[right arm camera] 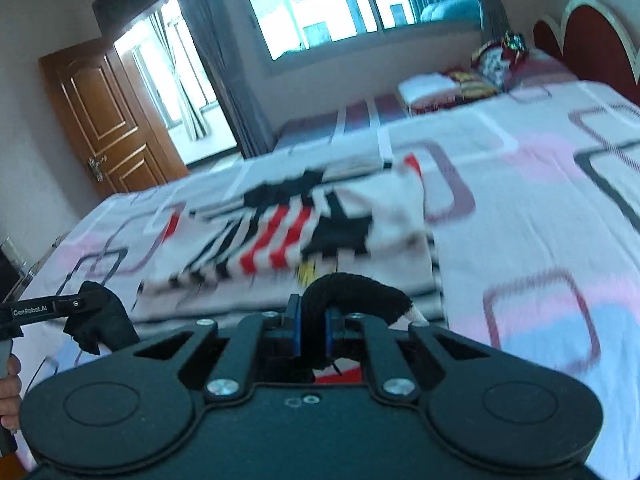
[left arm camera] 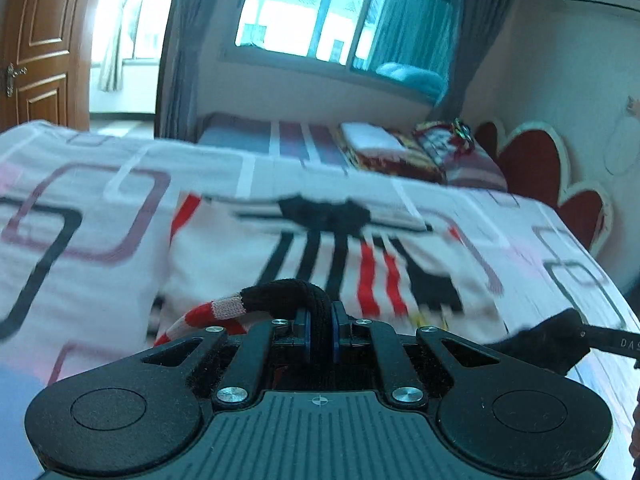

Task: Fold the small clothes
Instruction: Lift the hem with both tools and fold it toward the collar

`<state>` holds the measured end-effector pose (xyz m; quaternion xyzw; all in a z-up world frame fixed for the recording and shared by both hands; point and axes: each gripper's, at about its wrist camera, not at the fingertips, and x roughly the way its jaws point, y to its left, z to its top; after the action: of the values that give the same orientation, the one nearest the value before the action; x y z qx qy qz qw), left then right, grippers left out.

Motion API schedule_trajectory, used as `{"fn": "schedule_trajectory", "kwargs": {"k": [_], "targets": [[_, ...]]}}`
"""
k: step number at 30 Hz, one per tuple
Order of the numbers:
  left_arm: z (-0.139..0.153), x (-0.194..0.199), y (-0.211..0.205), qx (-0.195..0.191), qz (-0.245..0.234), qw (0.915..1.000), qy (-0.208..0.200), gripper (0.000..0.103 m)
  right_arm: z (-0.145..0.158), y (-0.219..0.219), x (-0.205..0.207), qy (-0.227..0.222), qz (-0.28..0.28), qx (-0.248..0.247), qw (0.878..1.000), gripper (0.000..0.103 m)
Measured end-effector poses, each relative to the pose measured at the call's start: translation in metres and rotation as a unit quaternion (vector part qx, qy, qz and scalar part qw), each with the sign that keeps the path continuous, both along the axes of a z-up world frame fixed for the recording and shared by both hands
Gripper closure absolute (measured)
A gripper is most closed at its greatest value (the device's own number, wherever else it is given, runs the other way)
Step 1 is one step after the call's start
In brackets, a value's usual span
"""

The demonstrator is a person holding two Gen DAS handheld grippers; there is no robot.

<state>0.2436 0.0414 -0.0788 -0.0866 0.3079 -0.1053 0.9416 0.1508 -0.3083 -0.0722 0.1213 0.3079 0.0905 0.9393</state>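
A small white knit sweater (left arm camera: 340,264) with black and red stripes lies spread on the bed; it also shows in the right wrist view (right arm camera: 304,236). My left gripper (left arm camera: 320,330) is shut on the sweater's black ribbed hem, with a red and white striped part hanging left. My right gripper (right arm camera: 311,332) is shut on another part of the black hem. Each gripper shows at the edge of the other's view, the right one (left arm camera: 560,340) holding black fabric, the left one (right arm camera: 92,316) likewise.
The bed (right arm camera: 520,208) has a white sheet with pink and dark squares. Folded bedding and pillows (left arm camera: 420,148) lie at the far end by a red headboard (left arm camera: 532,168). A wooden door (right arm camera: 108,120) and a window (left arm camera: 332,20) are behind.
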Motion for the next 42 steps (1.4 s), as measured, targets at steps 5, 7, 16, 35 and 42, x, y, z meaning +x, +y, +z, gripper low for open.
{"fn": "schedule_trajectory", "kwargs": {"k": [5,7,16,35,42], "targets": [[-0.007,0.07,-0.008,-0.012,0.039,0.9992,0.007,0.094,0.001,-0.007,0.069,-0.016,-0.004,-0.001,1.0,0.092],[-0.011,0.096,-0.012,-0.009,0.051,0.9986,0.007,0.094,-0.001,-0.011,0.097,-0.017,-0.007,0.006,1.0,0.092],[-0.042,0.206,-0.011,-0.006,0.119,0.9919,0.042,0.094,-0.021,-0.028,0.221,0.016,-0.012,0.022,1.0,0.093],[-0.065,0.252,0.001,0.048,0.159,0.9846,0.054,0.015,-0.048,-0.042,0.29,0.016,-0.036,0.011,0.999,0.047],[-0.078,0.233,-0.029,0.109,0.084,0.9888,0.057,0.015,-0.039,-0.011,0.273,-0.001,0.017,-0.117,0.993,0.061]]}}
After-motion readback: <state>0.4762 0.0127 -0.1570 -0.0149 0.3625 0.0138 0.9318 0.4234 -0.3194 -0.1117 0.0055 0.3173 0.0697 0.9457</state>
